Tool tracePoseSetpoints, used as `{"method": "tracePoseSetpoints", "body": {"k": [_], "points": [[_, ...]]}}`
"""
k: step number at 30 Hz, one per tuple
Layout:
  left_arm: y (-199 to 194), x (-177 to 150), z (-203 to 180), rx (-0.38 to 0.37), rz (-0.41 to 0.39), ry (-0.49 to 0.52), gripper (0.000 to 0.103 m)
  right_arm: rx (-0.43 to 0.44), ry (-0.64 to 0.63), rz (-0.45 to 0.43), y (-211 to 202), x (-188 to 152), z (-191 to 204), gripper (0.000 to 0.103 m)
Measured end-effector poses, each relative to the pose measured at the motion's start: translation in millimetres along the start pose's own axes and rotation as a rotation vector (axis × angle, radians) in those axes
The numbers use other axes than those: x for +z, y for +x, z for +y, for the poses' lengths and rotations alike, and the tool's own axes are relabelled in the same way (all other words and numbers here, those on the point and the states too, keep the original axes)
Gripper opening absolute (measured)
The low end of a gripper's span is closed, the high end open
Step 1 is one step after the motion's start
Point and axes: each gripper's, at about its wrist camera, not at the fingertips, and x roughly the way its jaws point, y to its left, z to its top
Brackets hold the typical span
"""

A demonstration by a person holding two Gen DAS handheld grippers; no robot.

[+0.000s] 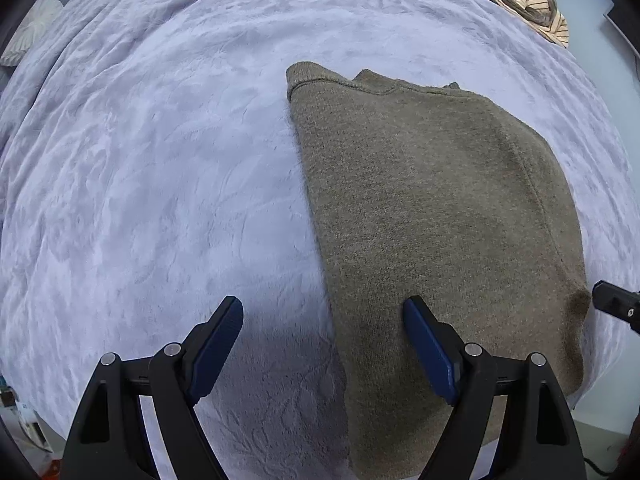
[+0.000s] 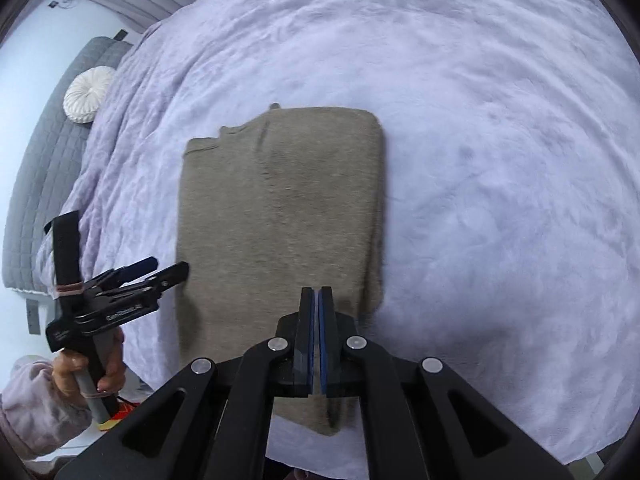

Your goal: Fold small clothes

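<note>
An olive-brown knit garment point(image 1: 432, 208) point(image 2: 280, 220) lies folded into a flat rectangle on the bed. My left gripper point(image 1: 322, 312) point(image 2: 170, 265) is open and points down at the garment's left edge. One finger point(image 1: 228, 320) is over the blanket and the other over the knit, with nothing gripped. My right gripper point(image 2: 318, 292) is shut, pads pressed together with nothing between them, over the garment's near right part. Its black tip point(image 1: 616, 304) shows at the right edge of the left wrist view.
A lavender plush blanket point(image 1: 140, 160) point(image 2: 500, 160) covers the bed. A striped cloth pile point(image 1: 528, 0) lies at the far right. A round white cushion point(image 2: 86, 96) rests against a grey quilted headboard point(image 2: 40, 180). A hand point(image 2: 108, 364) in a pale sleeve holds the left gripper.
</note>
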Motion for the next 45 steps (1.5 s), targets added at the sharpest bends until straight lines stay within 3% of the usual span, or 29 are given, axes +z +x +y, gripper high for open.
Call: {"method": "tracePoseSetpoints", "body": {"k": [5,16,30,42,45], "points": [[0,2,0,-0.001,0.016,0.004,0.084,-0.171,-0.082,0.128,48,-15,4,0.0],[-3,0,-3,0.02,0.064,-0.009,0.084,-0.162,-0.021,0.172,64,-15,-5,0.0],[-13,-8,-3,0.027,0.132,-0.024,0.084,-0.165,0.052,0.246,42,-10,-6,0.002],[-47,-15,4,0.031,0.14,0.01,0.084,-0.195,0.087,0.217,10,-6,-2,0.004],[-58,-11,4,0.035,0.133,0.009,0.084,-0.198,0.081,0.197,4,1,4,0.012]]}}
